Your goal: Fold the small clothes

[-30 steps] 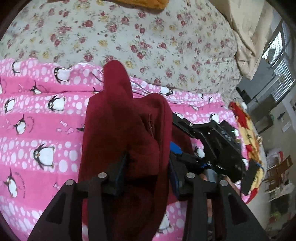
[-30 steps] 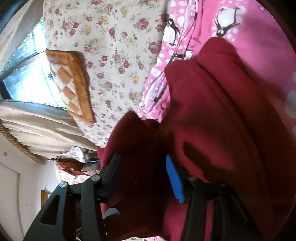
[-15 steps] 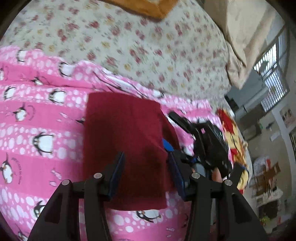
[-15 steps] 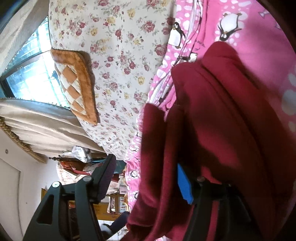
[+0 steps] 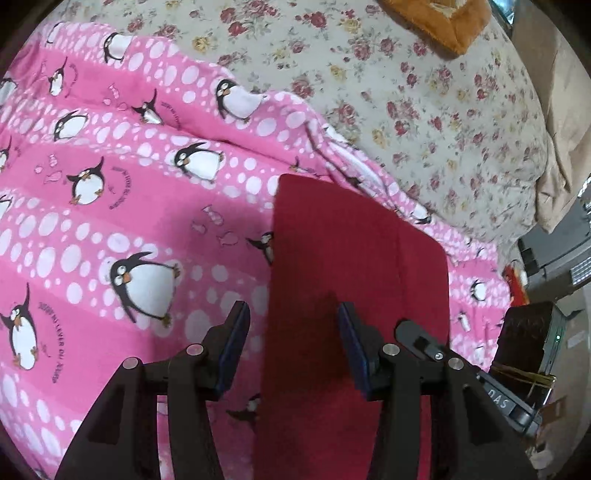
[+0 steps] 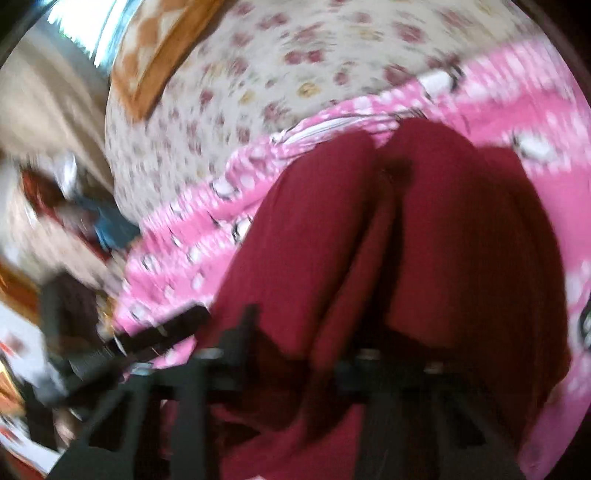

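This is a bedroom in a home. A big bed fills most of the view. It has a sheet (image 5: 436, 122) with small red and yellow flowers. On top lies a pink blanket (image 5: 122, 206) with penguins and white dots. An orange cushion (image 5: 439, 22) sits at the far end. A cream curtain (image 5: 561, 122) hangs beside the bed, and bright window (image 6: 85, 22) light shows behind it.

Both wrist cams sit close, angled down at the bed; the right one's blurry. Both catch the red cloth (image 5: 354, 280) on the penguin blanket (image 5: 122, 192).
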`<state>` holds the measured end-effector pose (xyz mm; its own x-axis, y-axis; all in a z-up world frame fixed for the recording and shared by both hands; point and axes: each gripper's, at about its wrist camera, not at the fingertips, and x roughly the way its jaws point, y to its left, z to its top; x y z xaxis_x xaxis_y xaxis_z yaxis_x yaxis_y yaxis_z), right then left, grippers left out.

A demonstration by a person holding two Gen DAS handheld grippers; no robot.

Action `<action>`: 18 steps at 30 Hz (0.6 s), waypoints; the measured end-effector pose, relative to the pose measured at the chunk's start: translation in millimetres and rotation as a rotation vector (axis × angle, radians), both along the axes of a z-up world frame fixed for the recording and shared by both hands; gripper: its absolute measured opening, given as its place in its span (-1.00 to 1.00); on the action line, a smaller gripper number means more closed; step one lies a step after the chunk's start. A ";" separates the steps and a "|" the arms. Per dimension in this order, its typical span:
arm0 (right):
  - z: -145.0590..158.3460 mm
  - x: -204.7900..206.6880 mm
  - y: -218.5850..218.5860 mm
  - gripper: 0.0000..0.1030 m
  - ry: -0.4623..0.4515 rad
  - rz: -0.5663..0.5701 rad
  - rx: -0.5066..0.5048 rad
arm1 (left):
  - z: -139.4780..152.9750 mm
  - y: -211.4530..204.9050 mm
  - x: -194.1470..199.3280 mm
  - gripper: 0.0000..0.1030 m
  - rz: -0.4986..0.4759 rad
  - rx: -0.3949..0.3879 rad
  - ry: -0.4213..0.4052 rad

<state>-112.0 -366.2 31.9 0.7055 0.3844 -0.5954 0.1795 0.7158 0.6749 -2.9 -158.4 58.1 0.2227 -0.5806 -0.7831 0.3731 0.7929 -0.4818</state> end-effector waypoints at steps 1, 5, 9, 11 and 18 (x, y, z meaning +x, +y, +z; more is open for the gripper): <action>4.7 -1.8 -3.9 -0.55 -0.015 0.008 0.000 | 3.3 -2.4 -0.9 -0.46 -0.006 -0.010 -0.007; 24.4 -11.9 -23.8 -0.57 -0.031 0.021 -0.097 | 6.7 -23.5 -5.9 -0.46 -0.053 -0.010 -0.009; 26.1 -23.8 -48.8 -0.59 -0.014 -0.016 -0.143 | -7.1 -44.2 -11.2 -0.46 -0.088 -0.008 0.036; 19.8 -25.0 -53.7 -0.59 0.005 -0.031 -0.147 | -15.4 -56.2 -18.4 -0.40 -0.099 0.022 0.008; -1.1 -25.2 -61.7 -0.60 0.041 -0.067 -0.132 | -22.7 -65.7 -23.9 -0.49 -0.115 0.063 -0.048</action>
